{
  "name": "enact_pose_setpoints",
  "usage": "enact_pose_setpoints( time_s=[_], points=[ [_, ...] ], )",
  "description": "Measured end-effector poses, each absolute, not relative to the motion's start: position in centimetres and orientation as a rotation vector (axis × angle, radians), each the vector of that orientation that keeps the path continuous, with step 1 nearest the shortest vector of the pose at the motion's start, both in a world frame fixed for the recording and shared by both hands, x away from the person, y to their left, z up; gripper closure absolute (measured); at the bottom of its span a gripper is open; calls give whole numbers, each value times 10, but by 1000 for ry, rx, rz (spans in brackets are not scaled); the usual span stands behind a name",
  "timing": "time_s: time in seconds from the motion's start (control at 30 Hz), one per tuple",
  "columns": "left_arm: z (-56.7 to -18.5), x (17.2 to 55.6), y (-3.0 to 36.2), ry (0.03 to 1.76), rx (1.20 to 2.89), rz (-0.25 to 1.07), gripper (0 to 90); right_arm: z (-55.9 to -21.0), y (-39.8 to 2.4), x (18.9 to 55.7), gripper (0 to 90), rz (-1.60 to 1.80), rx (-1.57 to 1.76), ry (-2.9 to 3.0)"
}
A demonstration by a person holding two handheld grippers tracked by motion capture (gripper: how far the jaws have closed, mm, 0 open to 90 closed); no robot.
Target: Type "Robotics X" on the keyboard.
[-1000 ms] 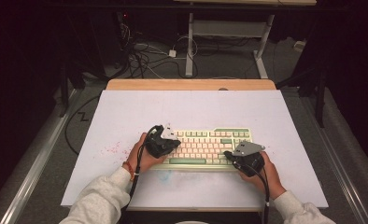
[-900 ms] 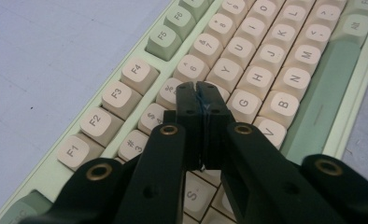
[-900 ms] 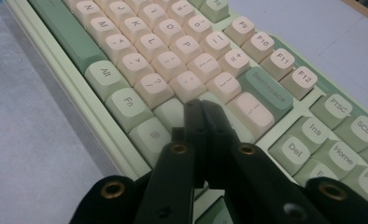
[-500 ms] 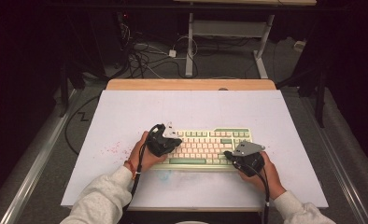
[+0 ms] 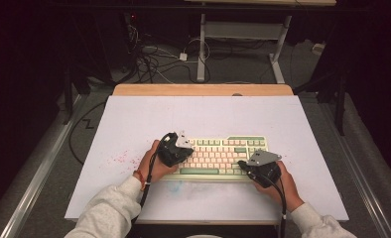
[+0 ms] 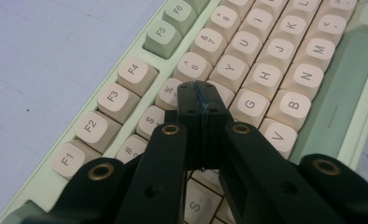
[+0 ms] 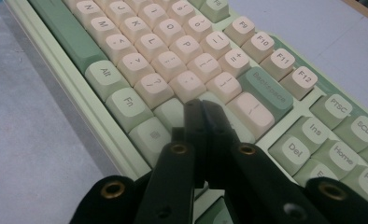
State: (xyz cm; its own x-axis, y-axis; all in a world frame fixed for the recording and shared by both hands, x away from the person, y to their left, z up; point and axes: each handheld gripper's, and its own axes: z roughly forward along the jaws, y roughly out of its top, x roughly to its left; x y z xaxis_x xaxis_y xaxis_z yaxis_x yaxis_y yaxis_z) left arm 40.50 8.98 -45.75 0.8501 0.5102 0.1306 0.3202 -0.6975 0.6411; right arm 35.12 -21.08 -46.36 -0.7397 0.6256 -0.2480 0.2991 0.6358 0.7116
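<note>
A pale green keyboard (image 5: 218,156) with cream and green keys lies on the white table top. My left gripper (image 5: 183,151) rests over the keyboard's left part, held by a hand. In the left gripper view its black jaws (image 6: 201,95) are pressed together, tips over the keys near the letters G and Y, nothing between them. My right gripper (image 5: 245,166) sits at the keyboard's lower right. In the right gripper view its jaws (image 7: 201,109) are also shut and empty, tips above the green keys left of Backspace (image 7: 267,91).
The white board (image 5: 134,124) covers a wooden table whose far edge (image 5: 203,89) shows. Pink specks (image 5: 119,158) mark the board left of the keyboard. Cables and a desk frame (image 5: 203,44) stand on the dark floor beyond.
</note>
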Motion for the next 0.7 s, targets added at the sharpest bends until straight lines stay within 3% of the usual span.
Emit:
enact_pose_setpoints(
  time_s=[0.27, 0.43, 0.57, 0.6, 0.67, 0.7],
  points=[
    [-446, 399, 95, 575, 2345, 442, 862, -463, -210, 350, 900, 908, 725, 2371],
    [-437, 391, 104, 545, 2282, 495, 805, -455, -217, 350, 900, 963, 737, 2358],
    [-432, 384, 113, 539, 2248, 549, 607, -451, -221, 348, 900, 975, 736, 2332],
    [-431, 381, 115, 546, 2231, 573, 607, -451, -221, 348, 900, 975, 736, 2332],
    [-430, 375, 120, 546, 2221, 619, 485, -449, -221, 347, 900, 976, 732, 2329],
    [-431, 372, 123, 542, 2217, 638, 379, -448, -222, 346, 900, 984, 734, 2324]
  ],
)
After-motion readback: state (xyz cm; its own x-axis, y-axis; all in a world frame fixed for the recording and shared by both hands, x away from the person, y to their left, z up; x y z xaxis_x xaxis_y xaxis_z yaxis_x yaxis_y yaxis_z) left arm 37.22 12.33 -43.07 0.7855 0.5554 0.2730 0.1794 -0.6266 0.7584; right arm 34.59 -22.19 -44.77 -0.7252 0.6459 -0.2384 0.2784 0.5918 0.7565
